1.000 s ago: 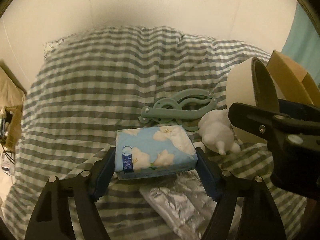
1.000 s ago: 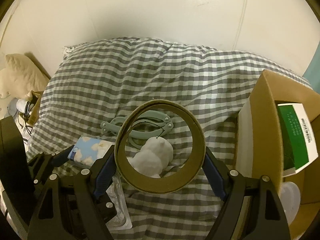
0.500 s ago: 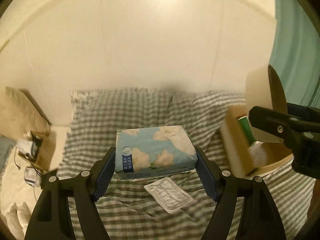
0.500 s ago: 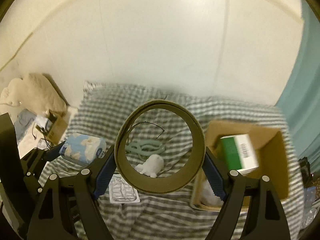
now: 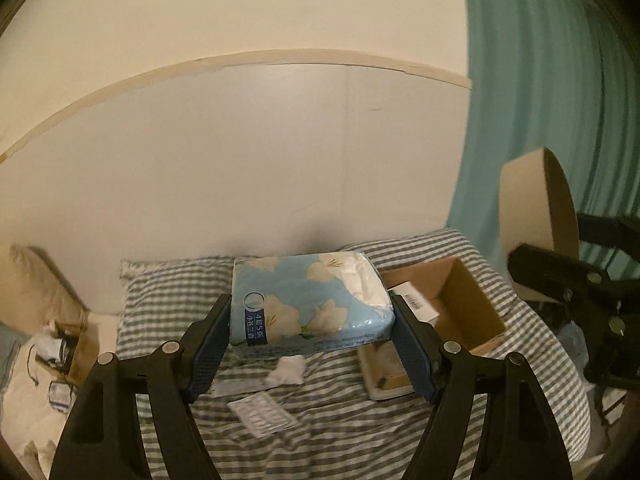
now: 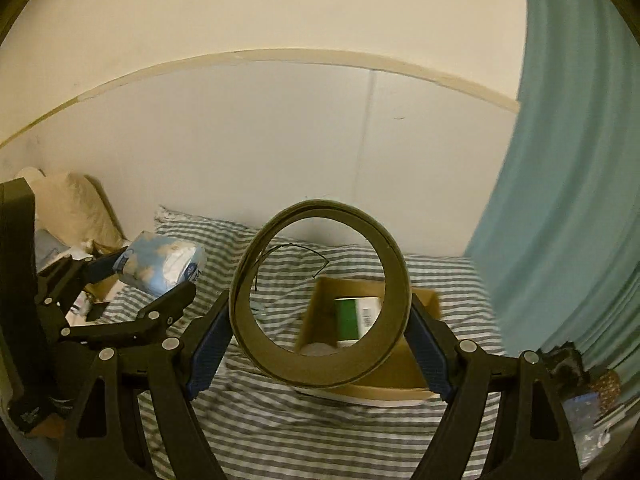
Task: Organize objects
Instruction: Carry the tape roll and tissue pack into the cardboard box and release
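My left gripper (image 5: 312, 344) is shut on a blue tissue pack (image 5: 308, 304) with white flowers and holds it high above the checked bed (image 5: 360, 432). My right gripper (image 6: 320, 344) is shut on a large cardboard tape ring (image 6: 320, 300), also held in the air. The ring shows at the right of the left wrist view (image 5: 536, 216). The tissue pack shows at the left of the right wrist view (image 6: 160, 264). An open cardboard box (image 5: 456, 300) with a green-and-white carton (image 6: 352, 316) inside sits on the bed, seen through the ring.
A blister pack (image 5: 262, 414), a white crumpled lump (image 5: 288, 370) and a flat tan tray (image 5: 386, 364) lie on the bed. A teal curtain (image 5: 540, 100) hangs at the right. A pillow (image 6: 72, 204) and clutter (image 5: 52, 352) are at the left.
Both grippers have risen and pulled back from the bed with their loads. The bed now looks smaller and lower, and the box, wall and curtain have come into view.
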{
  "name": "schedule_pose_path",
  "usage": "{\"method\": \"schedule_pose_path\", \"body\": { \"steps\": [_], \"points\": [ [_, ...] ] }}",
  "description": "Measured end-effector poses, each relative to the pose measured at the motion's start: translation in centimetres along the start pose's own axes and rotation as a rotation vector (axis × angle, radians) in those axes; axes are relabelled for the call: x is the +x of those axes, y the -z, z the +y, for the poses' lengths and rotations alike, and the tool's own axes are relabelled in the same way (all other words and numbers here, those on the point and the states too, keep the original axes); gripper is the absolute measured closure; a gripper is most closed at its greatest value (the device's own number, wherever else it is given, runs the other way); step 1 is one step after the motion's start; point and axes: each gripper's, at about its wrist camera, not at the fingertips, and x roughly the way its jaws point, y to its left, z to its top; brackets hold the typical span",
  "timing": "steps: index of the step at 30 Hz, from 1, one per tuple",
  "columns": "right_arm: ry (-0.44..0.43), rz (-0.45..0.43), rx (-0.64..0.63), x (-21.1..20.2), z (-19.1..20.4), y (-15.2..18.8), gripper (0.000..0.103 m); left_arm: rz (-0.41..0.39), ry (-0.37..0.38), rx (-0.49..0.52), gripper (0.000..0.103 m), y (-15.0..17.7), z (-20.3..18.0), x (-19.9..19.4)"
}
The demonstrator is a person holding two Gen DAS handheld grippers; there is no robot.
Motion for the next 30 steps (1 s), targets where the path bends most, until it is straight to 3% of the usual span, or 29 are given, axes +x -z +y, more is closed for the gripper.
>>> {"method": "schedule_pose_path", "body": {
  "steps": [5,14,25,30],
  "points": [
    [0.03,0.012,-0.024,1.9,-2.3,-0.7,0.022,0.016,0.018,0.03,0.025,-0.7,-2.5,2.2],
    [0.024,0.088,0.005,9.1,-6.1,-1.2,0.022,0.06,0.042,0.051,0.025,-1.9,-5.8,8.5],
    [0.004,0.169,0.095,16.0,-10.9,0.6,0.022,0.149,0.085,0.093,0.025,-0.4,-8.1,14.9],
    [0.001,0.199,0.112,17.9,-11.1,1.3,0.022,0.183,0.092,0.108,0.025,0.4,-8.9,16.7]
  ]
}}
